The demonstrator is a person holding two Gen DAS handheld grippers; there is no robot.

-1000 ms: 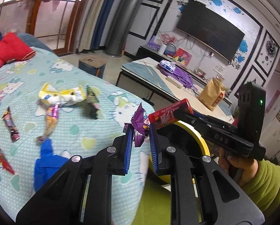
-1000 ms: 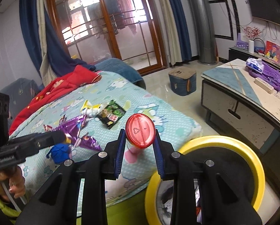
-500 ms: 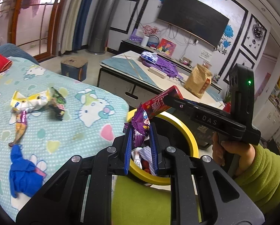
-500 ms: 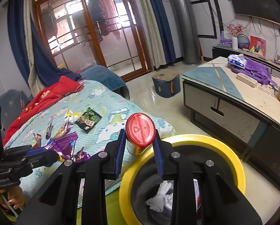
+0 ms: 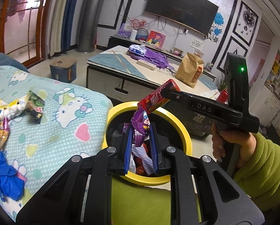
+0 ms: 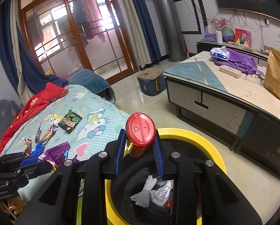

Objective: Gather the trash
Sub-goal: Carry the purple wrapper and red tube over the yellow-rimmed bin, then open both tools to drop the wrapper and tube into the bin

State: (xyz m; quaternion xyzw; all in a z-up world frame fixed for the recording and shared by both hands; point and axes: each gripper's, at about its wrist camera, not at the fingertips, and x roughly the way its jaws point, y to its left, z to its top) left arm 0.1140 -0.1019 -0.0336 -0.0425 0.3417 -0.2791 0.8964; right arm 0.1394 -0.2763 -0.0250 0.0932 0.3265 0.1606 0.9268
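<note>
My left gripper (image 5: 140, 131) is shut on a crumpled purple wrapper (image 5: 139, 126), held over the mouth of the yellow-rimmed bin (image 5: 185, 133). My right gripper (image 6: 140, 142) is shut on a red tube can (image 6: 140, 133) with a red lid, also above the bin (image 6: 211, 150). In the left wrist view the right gripper (image 5: 170, 91) comes in from the right with the red can (image 5: 156, 98) just above the wrapper. White and red trash lies inside the bin. Several wrappers (image 5: 17, 108) remain on the bed.
The bed with a cartoon-cat sheet (image 5: 68, 127) lies left of the bin, with a blue cloth scrap (image 5: 8, 180) and a red blanket (image 6: 36, 101) on it. A low table (image 6: 224, 93) stands behind the bin. A blue stool (image 6: 151, 82) sits on the floor.
Both grippers swung from over the bed to over the bin, carrying the purple wrapper and the red can. The bin's inside now shows below both sets of fingers.
</note>
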